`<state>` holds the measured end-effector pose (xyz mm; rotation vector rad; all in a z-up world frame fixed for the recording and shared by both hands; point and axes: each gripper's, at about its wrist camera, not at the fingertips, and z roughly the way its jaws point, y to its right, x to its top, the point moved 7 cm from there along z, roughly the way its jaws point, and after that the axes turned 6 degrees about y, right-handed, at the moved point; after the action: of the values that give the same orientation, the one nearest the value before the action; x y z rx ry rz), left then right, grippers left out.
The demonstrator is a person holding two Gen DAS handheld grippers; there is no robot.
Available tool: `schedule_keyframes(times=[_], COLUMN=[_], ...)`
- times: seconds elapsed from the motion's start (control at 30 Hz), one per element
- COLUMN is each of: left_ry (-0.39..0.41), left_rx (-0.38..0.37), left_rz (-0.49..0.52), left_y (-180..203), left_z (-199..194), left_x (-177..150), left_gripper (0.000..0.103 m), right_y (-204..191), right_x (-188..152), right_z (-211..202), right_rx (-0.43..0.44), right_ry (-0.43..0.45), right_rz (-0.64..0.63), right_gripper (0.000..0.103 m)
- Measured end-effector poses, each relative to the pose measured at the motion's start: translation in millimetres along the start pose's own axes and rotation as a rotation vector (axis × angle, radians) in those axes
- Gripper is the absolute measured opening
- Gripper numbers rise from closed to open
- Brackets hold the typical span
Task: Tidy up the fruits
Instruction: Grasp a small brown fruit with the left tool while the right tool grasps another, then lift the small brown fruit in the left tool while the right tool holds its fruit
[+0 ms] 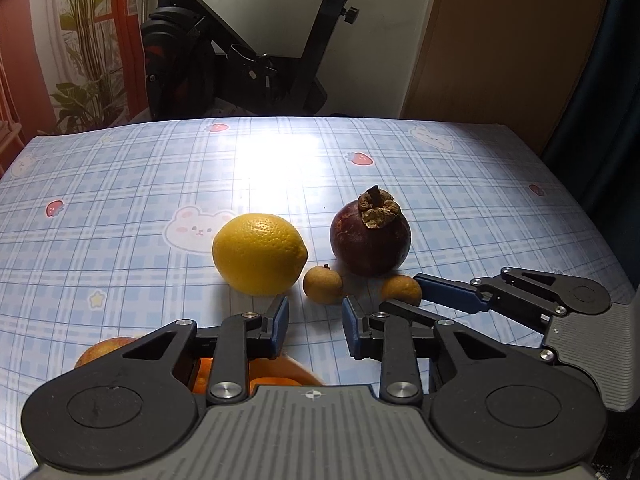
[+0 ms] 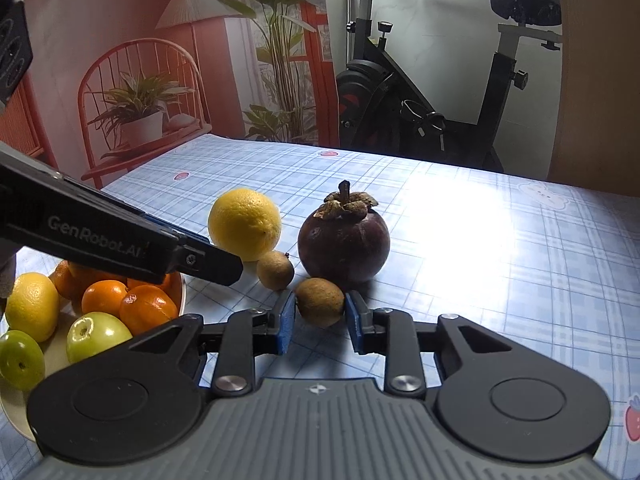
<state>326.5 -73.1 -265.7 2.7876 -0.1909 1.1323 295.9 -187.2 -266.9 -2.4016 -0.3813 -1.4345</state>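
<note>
A yellow lemon (image 1: 259, 254), a dark purple mangosteen (image 1: 370, 236) and two small brown longans (image 1: 322, 284) (image 1: 401, 289) lie together on the blue plaid tablecloth. My left gripper (image 1: 315, 326) is open and empty, just short of the left longan. My right gripper (image 2: 320, 322) is open with its pads on either side of the nearer longan (image 2: 320, 301); I cannot tell if they touch it. The other longan (image 2: 275, 270), the lemon (image 2: 244, 224) and the mangosteen (image 2: 344, 247) lie behind it. A plate (image 2: 181, 294) at the left holds oranges, a lemon and green fruits.
The left gripper's arm (image 2: 120, 240) reaches over the plate in the right wrist view. An exercise bike (image 1: 248, 44) stands behind the table's far edge. A red chair with a potted plant (image 2: 140, 116) is at the far left. A wooden panel (image 1: 500, 48) is at the far right.
</note>
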Motion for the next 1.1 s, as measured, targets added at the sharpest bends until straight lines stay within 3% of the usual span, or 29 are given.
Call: schedule_keyframes(times=[0.13, 0.17, 0.2, 0.9, 1.1], left_ry=[0.003, 0.009, 0.01, 0.036, 0.025], left_rx=[0.003, 0.003, 0.001, 0.016, -0.044], left_rz=[0.027, 0.046, 0.06, 0.098, 0.101], left_y=[10, 12, 15, 15, 24], left_z=[6, 7, 8, 22, 16], left_x=[0, -1, -1, 13, 10], left_gripper=[0.029, 0.021, 0.019, 0.019, 0.019], right_y=[8, 11, 12, 23, 24], right_x=[-6, -6, -6, -8, -9], right_z=[-15, -18, -21, -33, -34], right_rx=[-0.019, -0.022, -0.026, -0.02, -0.027], right_ry=[0.023, 0.029, 0.035, 0.054, 0.053], right_rz=[0.011, 0.022, 0.03, 0.084, 0.092], right_gripper=[0.03, 0.03, 0.03, 0.03, 0.03])
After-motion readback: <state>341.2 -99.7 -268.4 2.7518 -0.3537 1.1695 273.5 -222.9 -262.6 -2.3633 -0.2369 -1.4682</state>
